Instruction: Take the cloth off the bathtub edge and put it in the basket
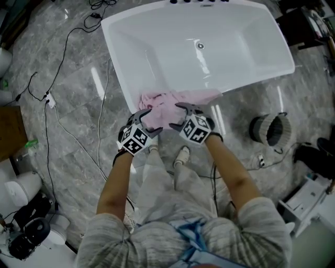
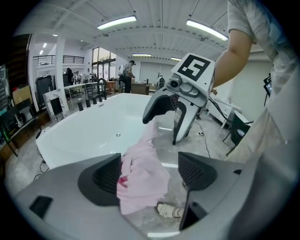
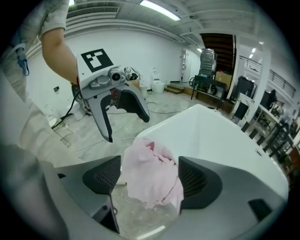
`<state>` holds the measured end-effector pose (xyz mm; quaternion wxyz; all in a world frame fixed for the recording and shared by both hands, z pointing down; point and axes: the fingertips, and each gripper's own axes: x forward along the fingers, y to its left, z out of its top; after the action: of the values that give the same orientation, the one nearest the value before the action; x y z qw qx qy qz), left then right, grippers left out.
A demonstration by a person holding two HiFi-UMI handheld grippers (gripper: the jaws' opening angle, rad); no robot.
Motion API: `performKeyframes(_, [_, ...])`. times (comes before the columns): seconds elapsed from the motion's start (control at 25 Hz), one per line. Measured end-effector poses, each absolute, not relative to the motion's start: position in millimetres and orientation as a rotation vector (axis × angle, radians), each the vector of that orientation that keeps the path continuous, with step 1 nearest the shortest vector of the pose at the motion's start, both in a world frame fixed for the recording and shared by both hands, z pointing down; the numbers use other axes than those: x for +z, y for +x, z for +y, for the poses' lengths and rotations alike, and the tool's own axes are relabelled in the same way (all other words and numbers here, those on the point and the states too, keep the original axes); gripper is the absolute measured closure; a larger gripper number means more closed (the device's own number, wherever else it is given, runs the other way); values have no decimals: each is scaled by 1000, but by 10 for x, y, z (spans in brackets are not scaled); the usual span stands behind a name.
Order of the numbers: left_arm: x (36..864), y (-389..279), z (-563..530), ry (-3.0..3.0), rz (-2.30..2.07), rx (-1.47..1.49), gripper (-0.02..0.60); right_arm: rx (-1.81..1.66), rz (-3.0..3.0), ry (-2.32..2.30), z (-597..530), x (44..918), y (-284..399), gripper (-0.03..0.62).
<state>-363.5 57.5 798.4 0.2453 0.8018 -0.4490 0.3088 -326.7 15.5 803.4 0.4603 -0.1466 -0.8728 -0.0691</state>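
Pink cloth (image 1: 168, 103), crumpled and draped over the near rim of the white bathtub (image 1: 157, 52). Part of it is laid on the rim and part is hung down the outer side toward the grey marble floor (image 1: 78, 94). The cloth is flanked by two hand-held grippers, which are pointed down at it from the person's side.

Left gripper (image 1: 149, 121): the jaws are held wide apart. In the left gripper view the cloth is seen between them, its edge lying against the left-hand pad (image 2: 105, 176), while a clear gap is left to the other pad. No clamping is shown.

Right gripper (image 1: 175, 116): the jaws are likewise spread. In the right gripper view the bunched cloth is seen filling most of the space between the pads, but it is not squeezed. Each gripper is visible in the other's view, just beside it and above the cloth.

The tub is set at a slant across the floor. A drain (image 1: 200, 45) is seen in its bottom and dark taps (image 1: 199, 2) at its far end. The person's two shoes (image 1: 181, 155) are planted close to the tub, directly below the cloth.

A round slatted basket (image 1: 269, 130) is placed on the floor to the person's right, well apart from the cloth. Black cables (image 1: 68, 131) are trailed across the floor on the left.
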Motion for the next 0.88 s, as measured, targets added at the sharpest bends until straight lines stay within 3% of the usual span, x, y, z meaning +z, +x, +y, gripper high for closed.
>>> performKeyframes(0.04, [8070,-3638,602,2177,-1203,864,211,-185,-2117,-375,164,8123,-3248,219])
performKeyframes(0.16, [8300,-3655,664,2138,-1150,910,188,-212,-2027,-417,188,8360,-3187,159])
performKeyframes(0.4, [8673,-3685,725,2090,-1055,1001,156,-233,-1935,-424,153,8703,-3197,148])
performKeyframes(0.76, [9149,-3714,732,2059,-925,1177,146,-287,-1768,-422,67,9213,-3093,74])
performKeyframes(0.88, [9307,-3729,758,2018,-876,1248,115,-283,-1730,-407,-10,9344,-3065,62])
